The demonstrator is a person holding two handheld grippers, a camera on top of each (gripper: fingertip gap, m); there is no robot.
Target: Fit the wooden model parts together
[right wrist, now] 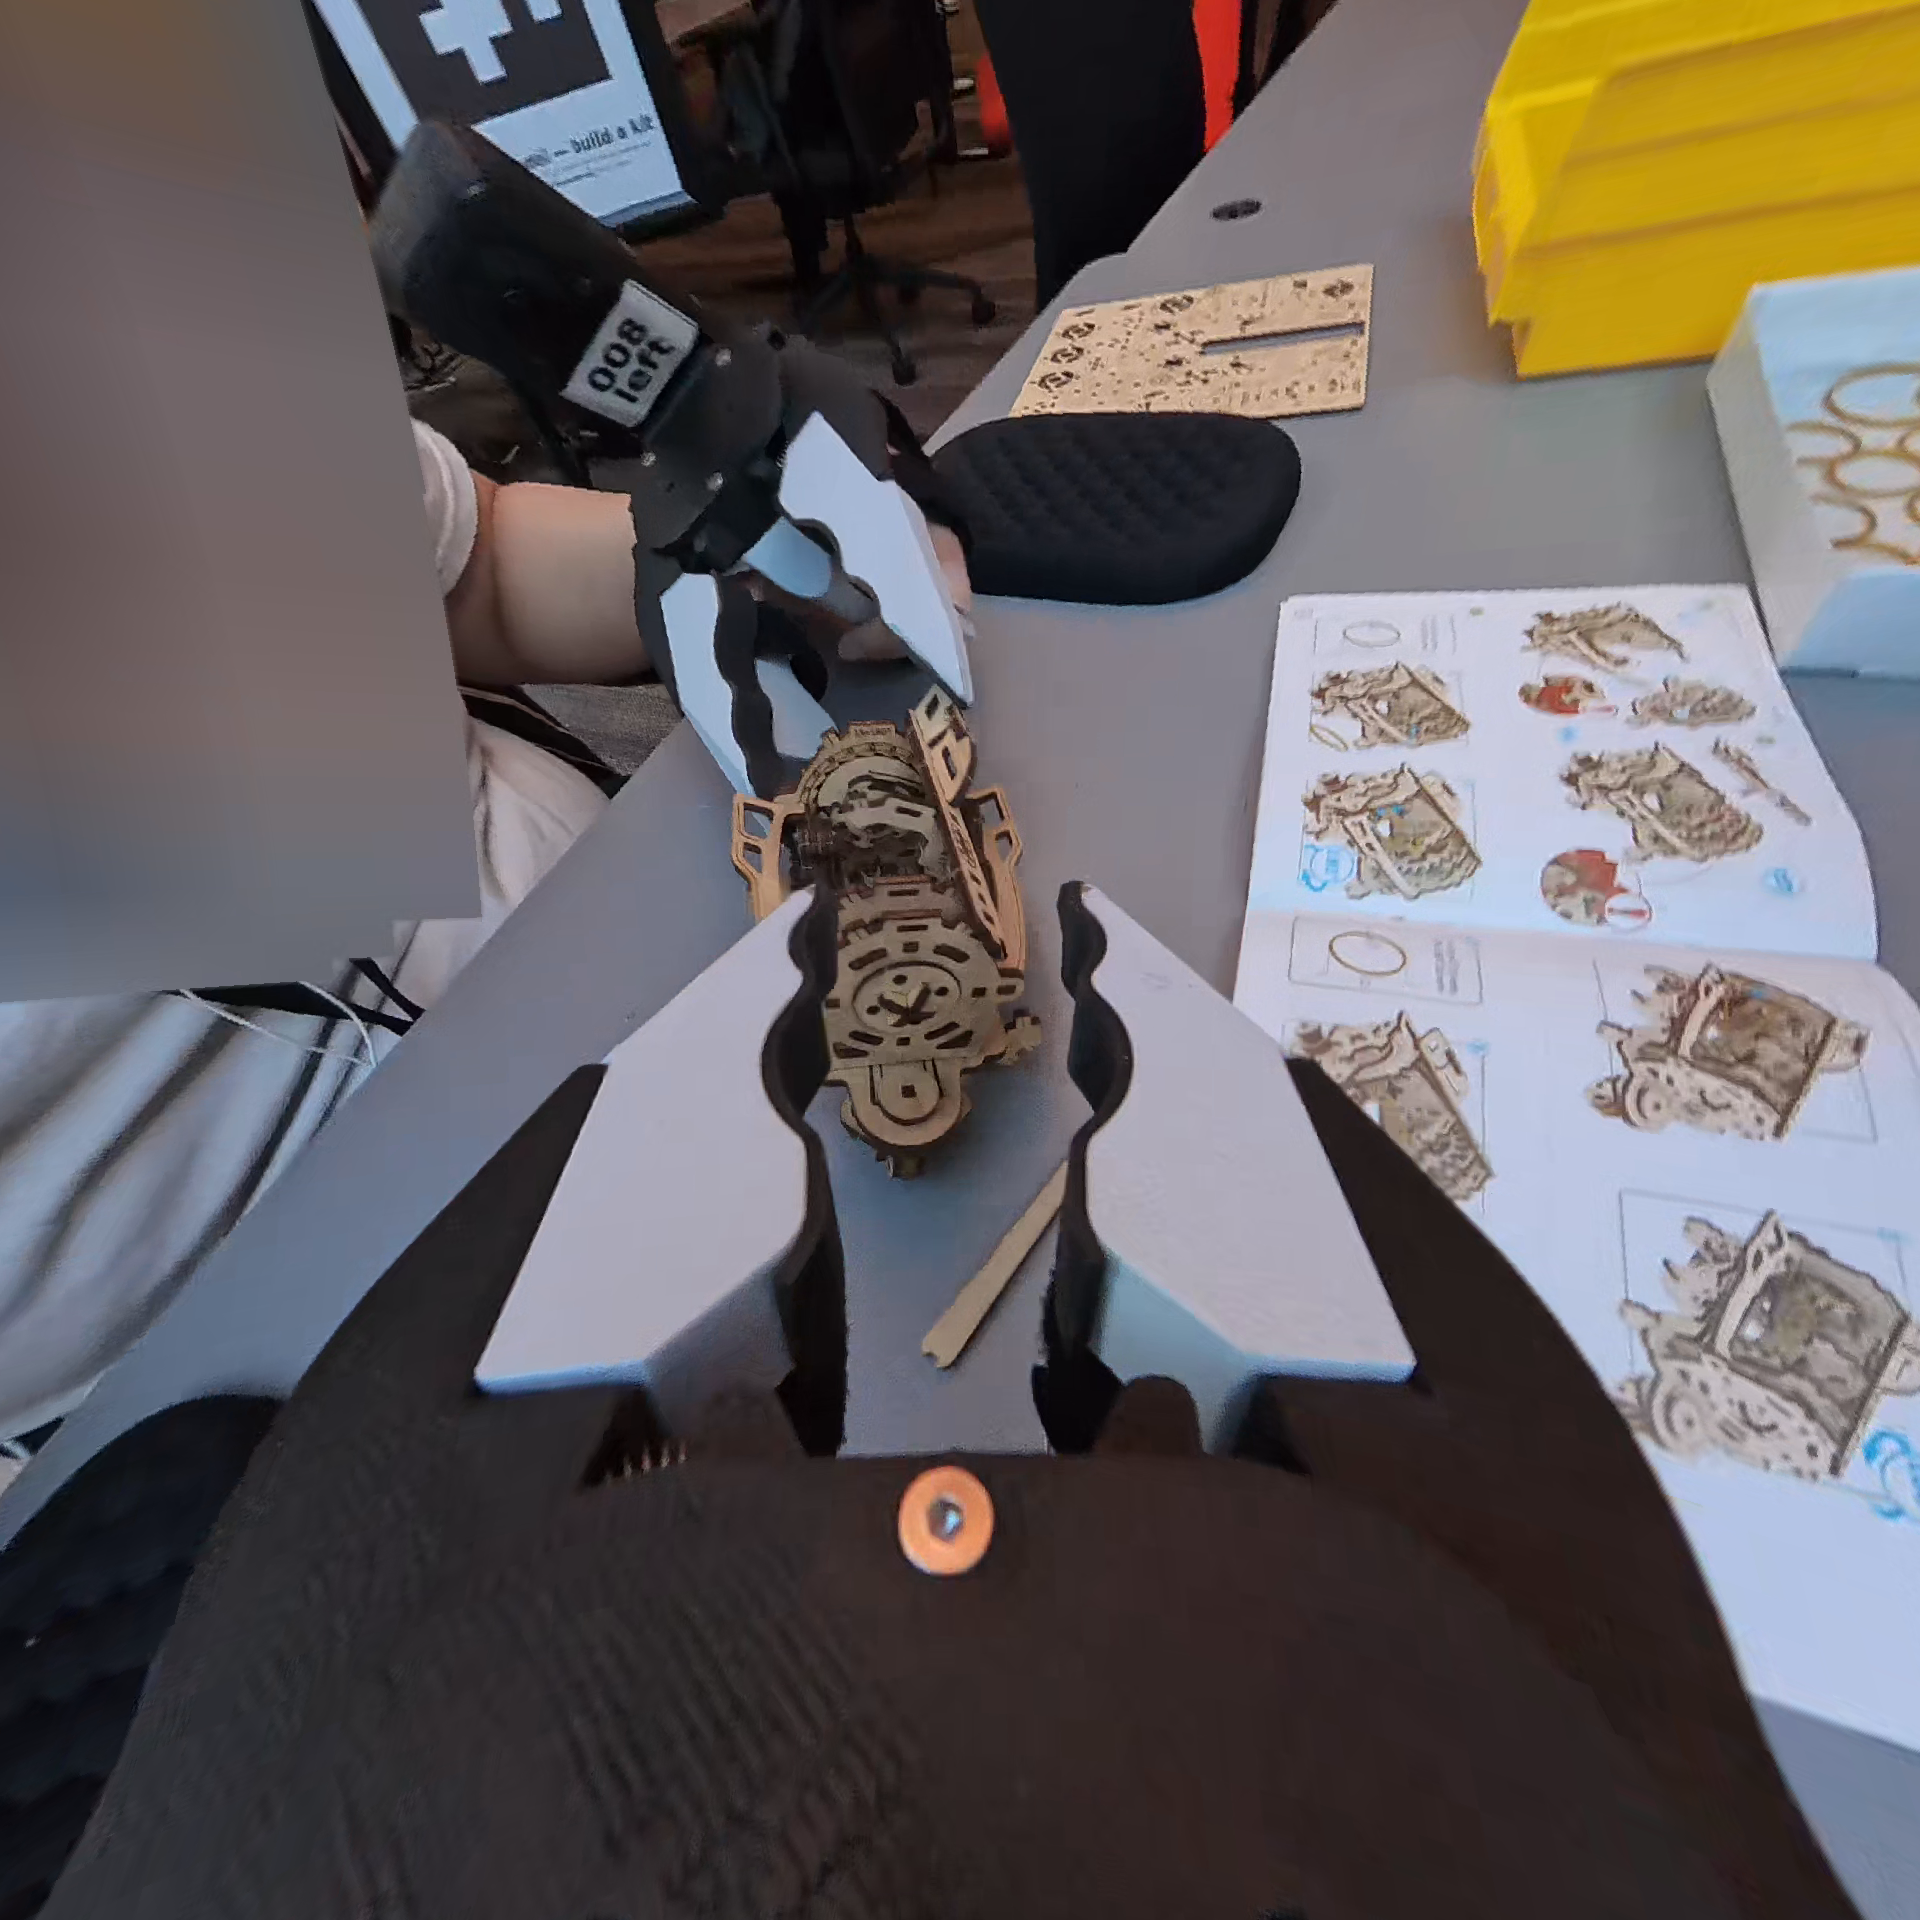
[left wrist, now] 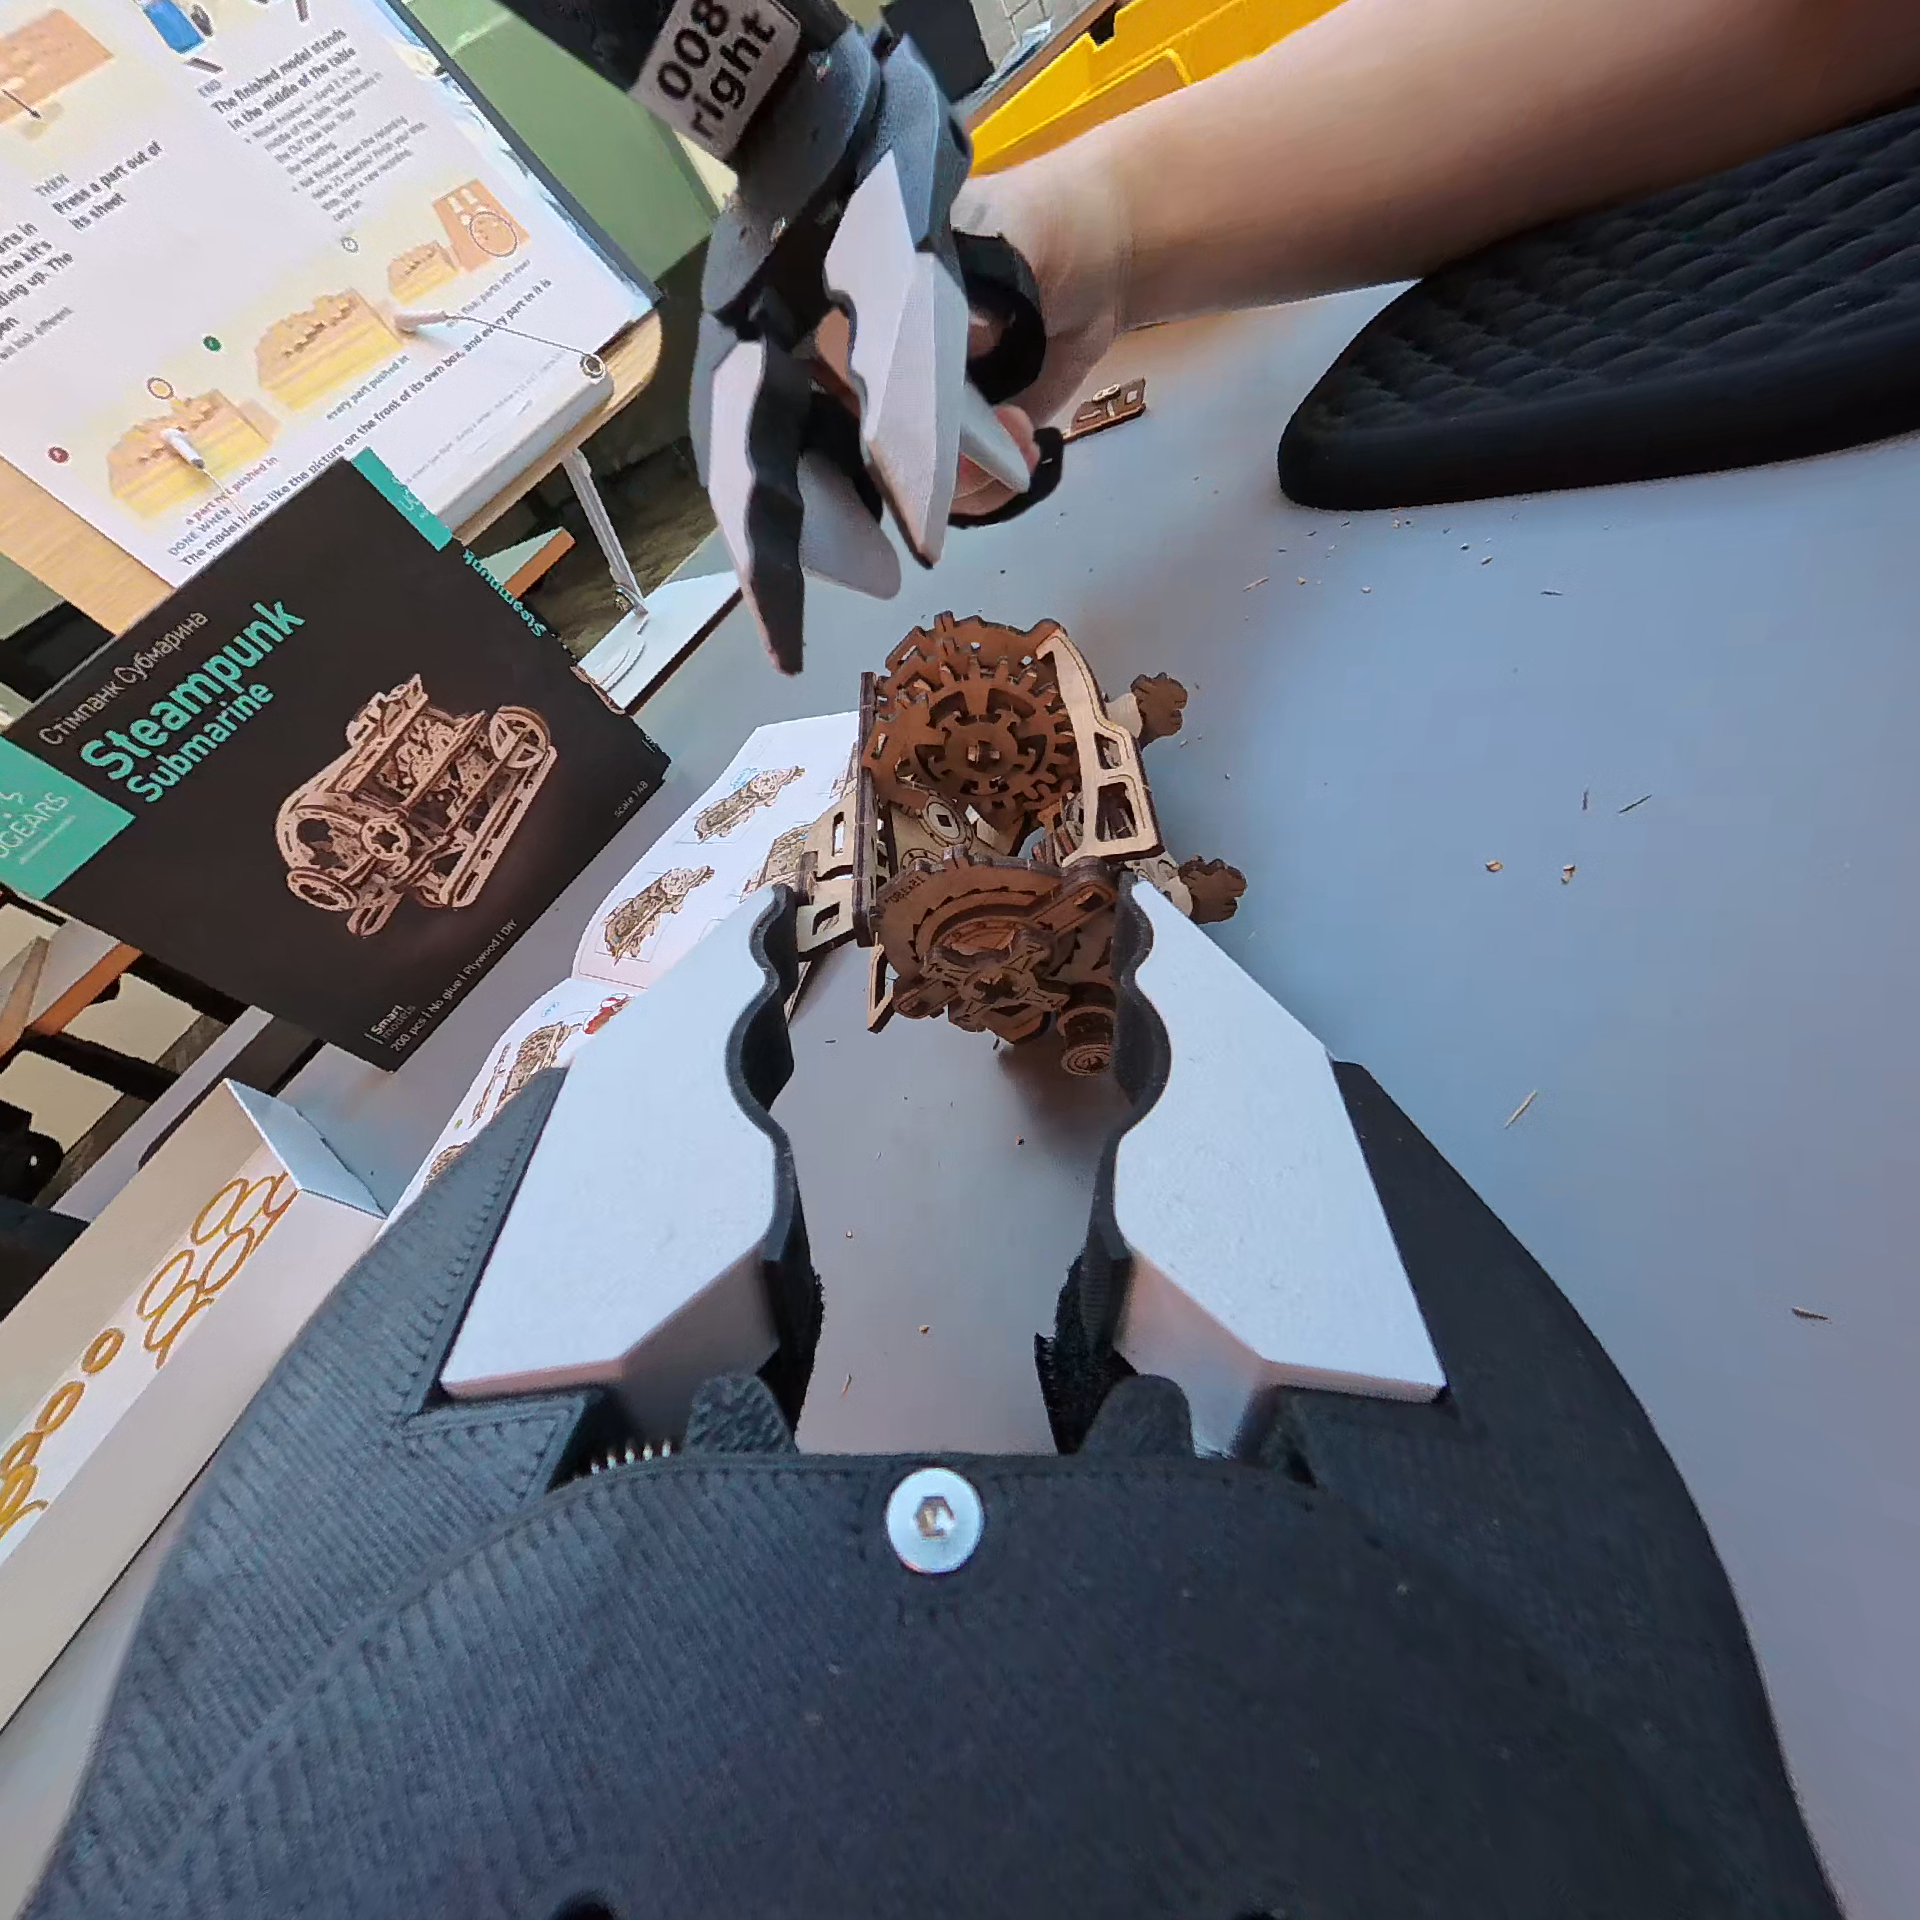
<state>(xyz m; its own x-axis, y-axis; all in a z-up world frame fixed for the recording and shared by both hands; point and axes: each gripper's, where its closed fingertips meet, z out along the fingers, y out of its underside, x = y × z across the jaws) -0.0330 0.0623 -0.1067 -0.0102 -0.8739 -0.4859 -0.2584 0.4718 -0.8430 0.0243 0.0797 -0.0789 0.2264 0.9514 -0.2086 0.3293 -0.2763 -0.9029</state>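
Resting on the grey table [left wrist: 1558, 1039] between my two grippers is the wooden model [left wrist: 1023, 852], a half-built cluster of gears and frames. I am holding my left gripper [left wrist: 951, 925] low at one end of it, jaws spread wide with nothing between them; the right-hand fingertip [left wrist: 1138, 935] is sitting just beside the model's round front piece, though I cannot tell whether it is touching. I am hovering my right gripper [right wrist: 935, 914] at the opposite end, jaws likewise parted and holding nothing, the model's disc-shaped end showing in the gap. A thin wooden strip [right wrist: 992, 1283] is lying loose on the table beneath that gripper. An open instruction booklet [right wrist: 1558, 935] is lying flat next to the model, and the kit's dark box [left wrist: 343, 769] is leaning nearby. A black padded rest [right wrist: 1122, 504] is sitting farther back on the table, well apart from the model.
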